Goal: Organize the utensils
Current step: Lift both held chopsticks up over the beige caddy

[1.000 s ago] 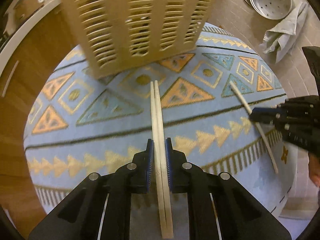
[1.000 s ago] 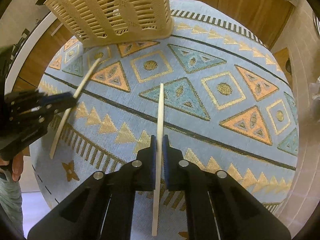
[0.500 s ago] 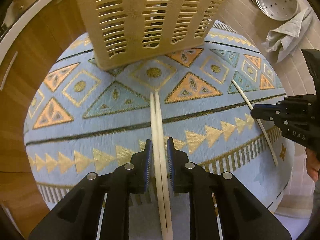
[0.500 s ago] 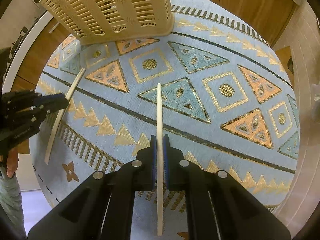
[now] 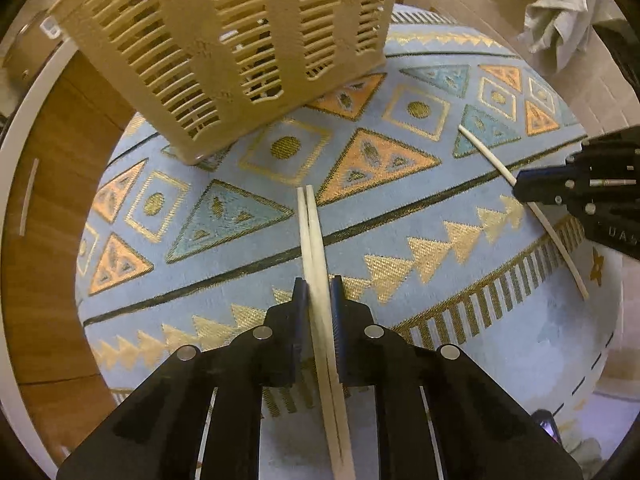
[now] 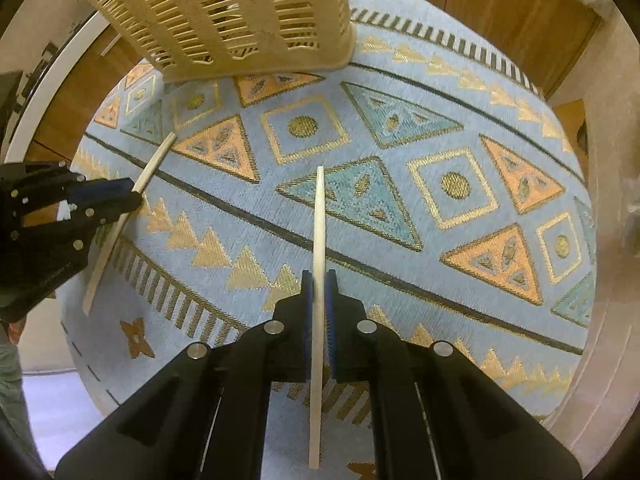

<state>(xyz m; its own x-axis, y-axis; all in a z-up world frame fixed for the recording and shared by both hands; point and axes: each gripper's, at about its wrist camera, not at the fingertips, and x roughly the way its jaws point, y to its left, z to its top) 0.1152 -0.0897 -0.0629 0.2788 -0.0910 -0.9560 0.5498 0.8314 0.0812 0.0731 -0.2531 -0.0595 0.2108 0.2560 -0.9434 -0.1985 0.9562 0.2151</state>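
Change noted: against the views of a second ago, we find the slatted basket [image 5: 224,40] larger and closer in both wrist views; both grippers have advanced toward it, chopsticks unchanged in their hold.
Meaning for task: we judge this the carry phase, with delivery into the basket not yet done.
Left gripper [image 5: 318,300]: closed on a pair of chopsticks [image 5: 310,236], the two lying side by side between the jaws, tips pointing far toward the basket's near wall.
Right gripper [image 6: 319,292]: closed on a single chopstick [image 6: 320,216], clamped near its middle, its far end aimed at the basket.
Basket position: far and slightly left of both grippers, standing on the patterned blue mat [image 5: 420,248], well apart from the chopstick tips.
Relation between grippers: the right one sits at the right edge of the left view, the two apart.
Bench: wooden bench [image 5: 44,208] carries the mat.
Background: grey cloth [image 5: 560,12], far right.
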